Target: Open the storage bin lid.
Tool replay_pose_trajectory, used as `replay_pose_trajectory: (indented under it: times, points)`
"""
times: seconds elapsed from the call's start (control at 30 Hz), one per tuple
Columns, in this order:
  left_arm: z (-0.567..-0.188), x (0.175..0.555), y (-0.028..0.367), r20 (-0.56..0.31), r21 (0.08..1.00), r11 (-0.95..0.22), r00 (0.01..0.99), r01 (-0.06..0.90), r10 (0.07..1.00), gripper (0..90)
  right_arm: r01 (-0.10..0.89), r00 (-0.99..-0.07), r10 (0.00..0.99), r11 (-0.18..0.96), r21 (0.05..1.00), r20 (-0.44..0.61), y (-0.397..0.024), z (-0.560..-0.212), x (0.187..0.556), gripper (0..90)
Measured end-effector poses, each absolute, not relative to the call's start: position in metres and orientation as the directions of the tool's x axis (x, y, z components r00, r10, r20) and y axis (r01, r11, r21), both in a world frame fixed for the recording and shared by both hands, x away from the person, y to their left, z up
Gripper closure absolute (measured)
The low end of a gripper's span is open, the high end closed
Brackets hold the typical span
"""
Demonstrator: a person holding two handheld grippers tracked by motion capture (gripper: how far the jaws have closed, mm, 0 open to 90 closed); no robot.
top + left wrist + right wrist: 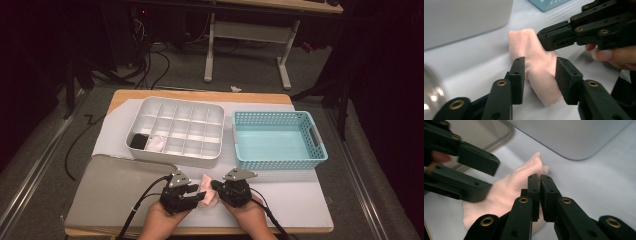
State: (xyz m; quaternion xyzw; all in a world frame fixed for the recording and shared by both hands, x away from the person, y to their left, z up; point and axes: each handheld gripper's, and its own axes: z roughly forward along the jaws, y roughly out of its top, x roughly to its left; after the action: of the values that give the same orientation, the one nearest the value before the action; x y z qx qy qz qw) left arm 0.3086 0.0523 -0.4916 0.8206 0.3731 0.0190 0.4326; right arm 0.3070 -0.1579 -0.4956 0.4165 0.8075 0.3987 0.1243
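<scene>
Near the front edge of the table (320,220), on the white mat (295,200), lies a pink sock (207,196), betw. the two grippers. It sits just in front of the white divider tray (175,129) and just right of the grey lid (115,192); the teal basket (278,139) is further off to the right.

Sock's long axis: in the left gripper view it runs from upper left, by the tray wall, down to lower right, w/ a kink about mid-length. One end points at the tray, the other back toward the person. Lies flat on the mat; can't tell which end is the toe.

L gripper (540,75): jaws apart at a middling width, straddling the sock's lower half, one pad each side. Left pad looks to sit right against the fabric, right pad has a small gap, so no squeeze.

R gripper (540,192): jaws nearly together, pads pinched on the sock near its mid-part, seen fm its own view. In the left gripper view it comes in fm the right and its tips meet the sock at the kink.

Both hands enter fm the bottom of the high view, close together.
</scene>
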Motion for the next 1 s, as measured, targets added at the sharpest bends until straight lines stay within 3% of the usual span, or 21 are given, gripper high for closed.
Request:
replay_pose_trajectory:
  times: [0.23,0.53,0.67,1.0]
  points:
    - [-0.498,0.314,0.045,-0.311,0.688,-0.361,0.705,0.63,0.637,50.6,0.57,-0.625,0.771,0.34,0.748,0.126,-0.164,-0.496,0.303,84.0]
    - [-0.5,0.314,0.041,-0.308,0.688,-0.366,0.708,0.627,0.635,51.2,0.57,-0.637,0.757,0.337,0.75,0.144,-0.169,-0.498,0.285,84.0]
    - [-0.5,0.312,0.039,-0.301,0.69,-0.374,0.716,0.62,0.631,52.3,0.554,-0.615,0.771,0.275,0.785,0.164,-0.175,-0.489,0.288,84.4]
    - [-0.501,0.312,0.044,-0.328,0.683,-0.367,0.714,0.631,0.619,51.7,0.588,-0.628,0.766,0.352,0.728,0.137,-0.168,-0.505,0.299,86.0]
